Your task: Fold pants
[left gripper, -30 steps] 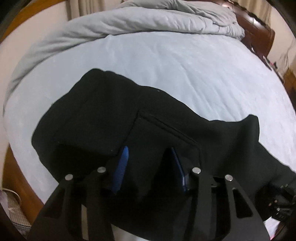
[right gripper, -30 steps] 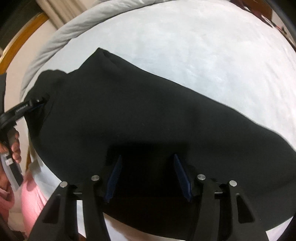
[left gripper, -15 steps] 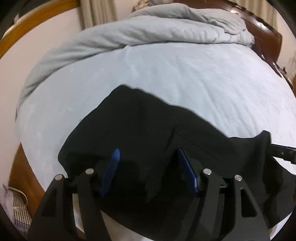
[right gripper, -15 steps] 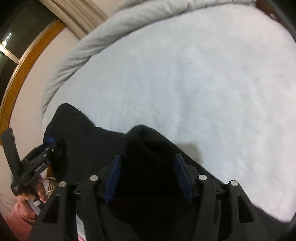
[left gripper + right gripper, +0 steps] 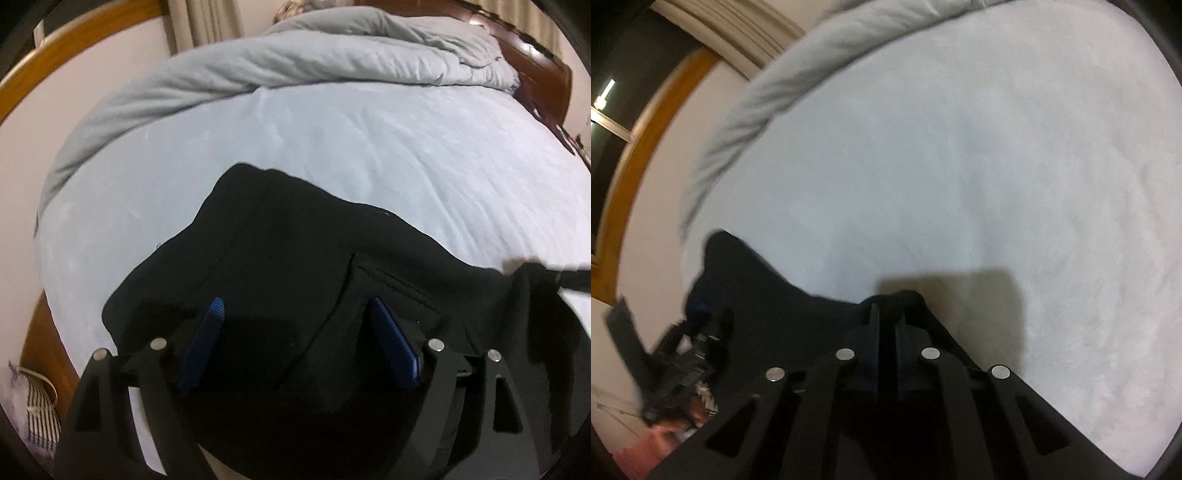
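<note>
Pants (image 5: 295, 266) — black, lying on the pale blue bed sheet (image 5: 332, 140) near its front edge, well short of the grey duvet (image 5: 295, 62) bunched at the far side. Left gripper (image 5: 295, 325) hangs over the cloth, its jaws having just opened wide; the pads press nothing, fabric only beneath them. Right gripper (image 5: 886, 321) has just clamped down on a raised edge of the pants, right of the left gripper. Judgement: a fold is starting. Lift the pinched edge gently, carry it across the pants, keep it taut — a thin pinch could slip.
</note>
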{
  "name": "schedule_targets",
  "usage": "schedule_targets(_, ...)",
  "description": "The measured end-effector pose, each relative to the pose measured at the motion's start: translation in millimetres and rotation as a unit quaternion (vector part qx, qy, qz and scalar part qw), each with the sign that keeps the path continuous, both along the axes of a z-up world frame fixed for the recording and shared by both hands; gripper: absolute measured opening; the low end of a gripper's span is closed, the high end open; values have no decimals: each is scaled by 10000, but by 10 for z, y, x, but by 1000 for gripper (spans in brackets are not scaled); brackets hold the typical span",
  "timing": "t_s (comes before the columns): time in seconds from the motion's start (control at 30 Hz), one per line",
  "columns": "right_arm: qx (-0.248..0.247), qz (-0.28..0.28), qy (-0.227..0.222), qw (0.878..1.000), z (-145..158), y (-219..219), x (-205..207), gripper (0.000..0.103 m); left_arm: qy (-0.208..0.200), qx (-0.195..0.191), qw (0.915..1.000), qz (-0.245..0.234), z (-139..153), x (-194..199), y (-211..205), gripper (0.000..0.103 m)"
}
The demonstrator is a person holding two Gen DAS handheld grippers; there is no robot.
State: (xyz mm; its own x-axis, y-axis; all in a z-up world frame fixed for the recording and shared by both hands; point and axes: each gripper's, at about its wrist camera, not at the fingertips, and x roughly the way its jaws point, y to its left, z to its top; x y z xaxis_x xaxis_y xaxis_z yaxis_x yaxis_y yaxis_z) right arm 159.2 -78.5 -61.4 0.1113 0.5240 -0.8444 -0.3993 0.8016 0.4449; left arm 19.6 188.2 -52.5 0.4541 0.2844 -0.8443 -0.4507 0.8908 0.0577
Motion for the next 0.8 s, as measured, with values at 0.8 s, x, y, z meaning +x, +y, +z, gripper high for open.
schedule_targets(0.8, -440, -1581, -247, 9861, -167, -2523, -1043, 2, 356, -535, 9778, -1993, -341, 322, -2041, 89)
